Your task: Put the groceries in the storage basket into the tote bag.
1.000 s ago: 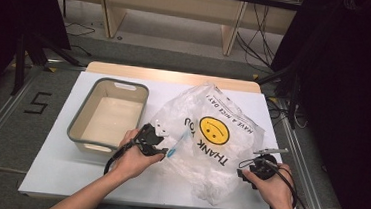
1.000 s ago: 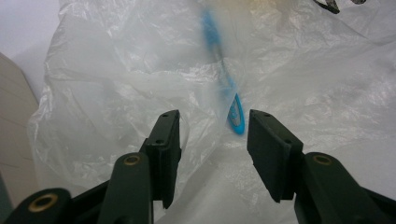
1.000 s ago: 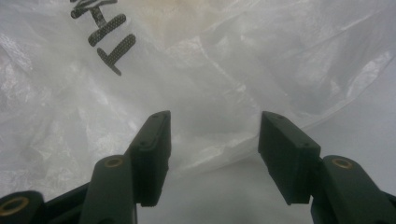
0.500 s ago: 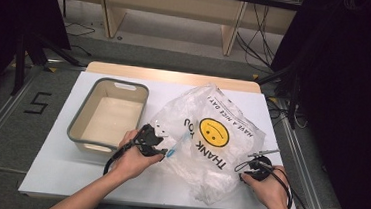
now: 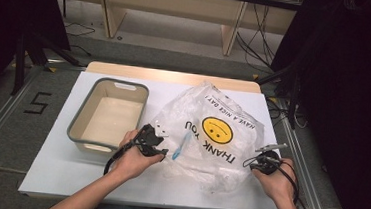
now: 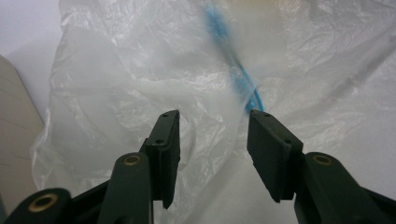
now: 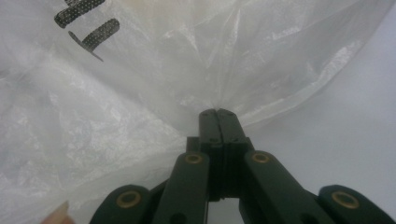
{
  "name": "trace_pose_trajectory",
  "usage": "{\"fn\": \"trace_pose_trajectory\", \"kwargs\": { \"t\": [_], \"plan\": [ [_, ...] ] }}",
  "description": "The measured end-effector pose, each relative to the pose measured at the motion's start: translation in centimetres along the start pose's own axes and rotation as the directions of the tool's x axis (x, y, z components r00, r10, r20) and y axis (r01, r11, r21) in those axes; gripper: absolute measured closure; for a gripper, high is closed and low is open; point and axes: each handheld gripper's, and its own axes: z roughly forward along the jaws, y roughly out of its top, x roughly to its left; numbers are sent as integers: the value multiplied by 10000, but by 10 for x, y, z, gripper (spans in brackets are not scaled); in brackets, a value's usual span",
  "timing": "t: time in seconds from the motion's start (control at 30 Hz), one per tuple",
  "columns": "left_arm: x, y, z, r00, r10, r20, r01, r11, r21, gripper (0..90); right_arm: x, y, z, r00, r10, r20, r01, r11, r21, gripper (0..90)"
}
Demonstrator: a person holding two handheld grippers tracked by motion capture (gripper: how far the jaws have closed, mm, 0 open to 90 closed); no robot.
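Observation:
A crumpled clear plastic bag (image 5: 211,136) with a yellow smiley face and black "THANK YOU" lettering lies on the white table (image 5: 57,174). A thin blue item (image 5: 180,145) shows through the bag near its left side. My left gripper (image 5: 162,153) rests at that left edge; in the left gripper view its jaws (image 6: 215,116) stand apart, open, with loose film (image 6: 140,70) and the blue item (image 6: 233,60) just beyond them. My right gripper (image 5: 252,163) is at the bag's right edge. Its jaws have just been closing, and the right gripper (image 7: 218,112) now pinches the film (image 7: 140,93).
A grey-rimmed beige bin (image 5: 79,126) stands empty on the table's left half, right beside the left hand. The table's wooden far edge (image 5: 175,76) runs behind the bag. Dark floor and cables surround the table.
The right gripper's jaws have come together on the bag's right edge, with the hand shifting only slightly. The left hand and its gripper have stayed put.

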Motion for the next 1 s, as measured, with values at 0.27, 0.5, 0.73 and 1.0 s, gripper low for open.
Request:
{"fn": "trace_pose_trajectory", "kwargs": {
  "t": [0.27,0.5,0.73,1.0],
  "plan": [
    [-2,0,1,10000,38,31,-38,10000,68,530,-19,14,8,9925,-764,956,819,9951,-546,900],
    [-2,-2,3,9999,99,51,-100,9997,240,524,-30,23,17,9871,-744,1416,873,9924,-869,894],
    [-2,-6,6,9999,148,28,-149,9988,470,484,-24,24,-1,9919,186,1257,33,9851,-1722,661],
    [-2,-14,11,9997,229,-41,-223,9943,1040,462,6,12,-31,9933,728,-898,-919,9686,-2310,511]
  ]
}}
